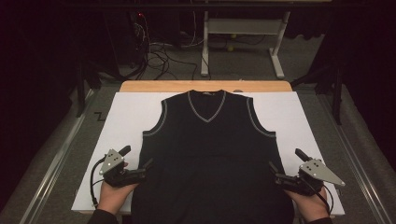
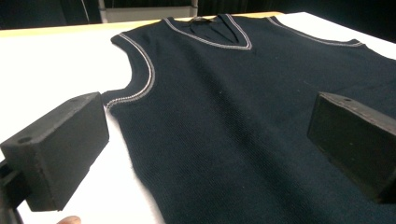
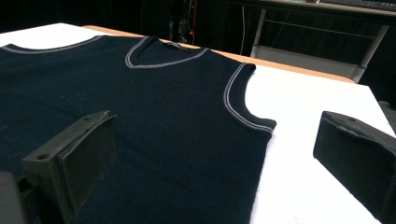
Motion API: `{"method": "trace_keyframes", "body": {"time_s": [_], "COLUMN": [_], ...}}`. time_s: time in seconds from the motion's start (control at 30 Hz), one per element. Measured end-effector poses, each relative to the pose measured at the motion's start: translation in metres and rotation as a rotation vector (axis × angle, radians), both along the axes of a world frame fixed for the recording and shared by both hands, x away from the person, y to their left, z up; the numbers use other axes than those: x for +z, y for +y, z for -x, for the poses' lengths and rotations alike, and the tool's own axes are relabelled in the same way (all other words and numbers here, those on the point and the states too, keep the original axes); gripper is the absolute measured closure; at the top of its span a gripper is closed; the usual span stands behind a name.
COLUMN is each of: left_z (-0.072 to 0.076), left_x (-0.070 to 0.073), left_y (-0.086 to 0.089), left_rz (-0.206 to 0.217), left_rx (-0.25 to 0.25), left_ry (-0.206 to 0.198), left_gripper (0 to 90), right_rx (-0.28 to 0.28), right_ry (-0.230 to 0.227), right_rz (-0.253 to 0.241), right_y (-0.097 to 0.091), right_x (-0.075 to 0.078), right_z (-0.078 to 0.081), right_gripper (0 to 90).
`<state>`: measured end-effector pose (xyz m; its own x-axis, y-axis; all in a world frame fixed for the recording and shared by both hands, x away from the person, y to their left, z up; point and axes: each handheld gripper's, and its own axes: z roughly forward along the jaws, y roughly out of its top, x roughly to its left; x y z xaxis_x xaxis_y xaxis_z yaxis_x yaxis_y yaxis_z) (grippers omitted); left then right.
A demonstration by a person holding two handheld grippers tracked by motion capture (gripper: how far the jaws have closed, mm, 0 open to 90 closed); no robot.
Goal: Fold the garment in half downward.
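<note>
Vest (image 1: 210, 154) lies flat on the white sheet (image 1: 126, 116); left gripper (image 1: 142, 170) and right gripper (image 1: 275, 173) straddle its side edges, jaws apart.

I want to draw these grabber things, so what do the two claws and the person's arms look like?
Each claw is black, with two chunky block-shaped jaws that have a small round hole on top. The left claw and the right claw each carry a grey three-cornered plate dotted with little holes, a short black stub behind it, and a black cable looping off. The person's left hand and right hand come out of dark sleeves.
</note>
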<state>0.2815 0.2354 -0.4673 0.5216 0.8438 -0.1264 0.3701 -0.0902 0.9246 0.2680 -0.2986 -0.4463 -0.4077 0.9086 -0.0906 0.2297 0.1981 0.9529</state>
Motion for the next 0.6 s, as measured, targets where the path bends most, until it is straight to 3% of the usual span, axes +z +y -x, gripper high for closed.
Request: {"method": "trace_keyframes", "body": {"time_s": [0.23, 0.4, 0.43, 0.6], "left_z": [-0.001, -0.006, -0.009, -0.014], "left_x": [0.000, 0.002, 0.003, 0.002], "left_y": [-0.001, 0.000, 0.002, 0.006], "left_rz": [-0.017, -0.048, -0.057, -0.058], "left_rx": [-0.011, 0.005, 0.015, 0.007], "left_ry": [0.020, 0.080, 0.113, 0.151], "left_gripper": [0.0, 0.0, 0.0, 2.0], "right_rx": [0.004, -0.018, -0.030, -0.047], "right_ry": [0.036, 0.078, 0.101, 0.159], "right_rz": [0.029, 0.034, 0.028, 0.051], "right_y": [0.009, 0.011, 0.010, 0.009], "right_x": [0.002, 0.001, 0.001, -0.002], "right_z": [-0.008, -0.018, -0.024, -0.038], "right_gripper": [1.9, 6.8, 11.2, 16.3]}}
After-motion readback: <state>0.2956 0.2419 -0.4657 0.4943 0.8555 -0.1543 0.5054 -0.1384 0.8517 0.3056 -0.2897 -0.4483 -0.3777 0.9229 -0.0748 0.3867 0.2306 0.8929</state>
